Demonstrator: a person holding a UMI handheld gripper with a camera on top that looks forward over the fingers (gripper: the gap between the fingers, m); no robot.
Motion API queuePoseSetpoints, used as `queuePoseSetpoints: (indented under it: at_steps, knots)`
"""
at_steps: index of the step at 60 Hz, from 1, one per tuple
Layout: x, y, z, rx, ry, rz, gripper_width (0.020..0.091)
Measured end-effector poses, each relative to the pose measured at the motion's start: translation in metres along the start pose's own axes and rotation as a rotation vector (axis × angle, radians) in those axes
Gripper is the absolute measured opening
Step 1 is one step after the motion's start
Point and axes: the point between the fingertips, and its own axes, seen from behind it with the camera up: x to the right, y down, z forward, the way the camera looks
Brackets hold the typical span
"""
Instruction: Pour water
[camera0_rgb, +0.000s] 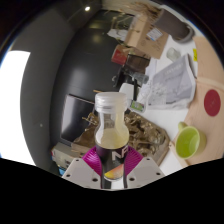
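A bottle (111, 135) with a white cap, yellowish liquid and a dark label stands upright between my fingers. My gripper (111, 163) is shut on the bottle, its magenta pads (92, 159) pressing the labelled lower part from both sides. The bottle is lifted above the table, and the view is tilted. A lime green cup (187, 140) sits on the white table to the right of the bottle, beyond the fingers.
A red round lid or coaster (212, 100) lies past the green cup. Papers and sheets (172, 82) cover the table (165, 125) further off. Dark equipment (130, 57) and boxes stand at the far end. Dark floor (70, 70) lies to the left.
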Motion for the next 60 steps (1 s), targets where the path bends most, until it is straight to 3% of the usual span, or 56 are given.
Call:
queuePoseSetpoints:
  at_steps: [9, 19, 29, 39, 50, 60]
  knots:
    - [-0.013, -0.066, -0.016, 0.104, 0.117, -0.729, 0.0250]
    - [0.015, -0.131, -0.039, 0.176, 0.222, -1.031, 0.0250]
    - [0.116, -0.169, -0.052, 0.125, 0.395, -1.130, 0.0250]
    - [0.198, -0.168, -0.056, 0.049, 0.486, -1.162, 0.0250]
    - [0.244, -0.157, -0.055, 0.006, 0.531, -1.130, 0.0250]
    - [0.261, -0.156, -0.062, 0.035, 0.561, -1.123, 0.0252]
